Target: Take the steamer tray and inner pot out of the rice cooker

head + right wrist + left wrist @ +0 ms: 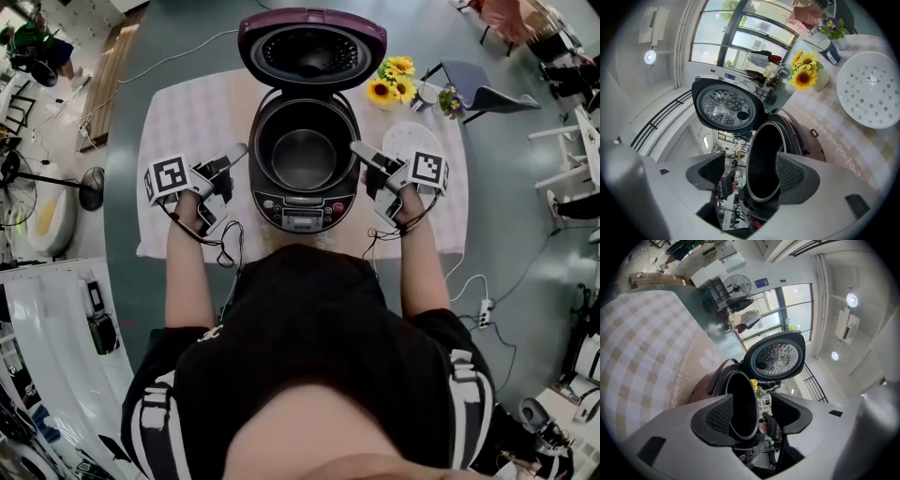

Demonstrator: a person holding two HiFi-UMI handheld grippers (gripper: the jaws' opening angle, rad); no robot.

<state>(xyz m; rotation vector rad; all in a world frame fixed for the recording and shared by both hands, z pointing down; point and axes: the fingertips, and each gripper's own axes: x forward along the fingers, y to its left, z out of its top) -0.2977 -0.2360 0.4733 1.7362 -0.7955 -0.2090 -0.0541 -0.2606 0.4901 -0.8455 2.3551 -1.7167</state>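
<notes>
**Pot in the cooker, tray out on the counter, both claws released**

The inner pot [303,155] sits inside the rice cooker [305,208], its metal bowl empty. The lid [311,47] stands swung open at the far side. Only the head view looks down into the pot. Each gripper view sees it side-on as a dark mouth with a bright rim, with the perforated underside of the lid above.

The left claw [752,408] and the right claw [750,166] flank the cooker at rim height. Their own views show the jaws spread wide. The rim is framed in the gap, and the pads press on nothing.

The white steamer tray [412,141] lies on the counter [202,112], right of the cooker and apart from it. The right gripper view shows its holes [869,96] plainly; the left gripper view does not show the tray. Sunflowers [392,80] stand behind the tray. A checked cloth [642,348] covers the counter. A standing fan [737,285] shows beyond it in the left gripper view.
</notes>
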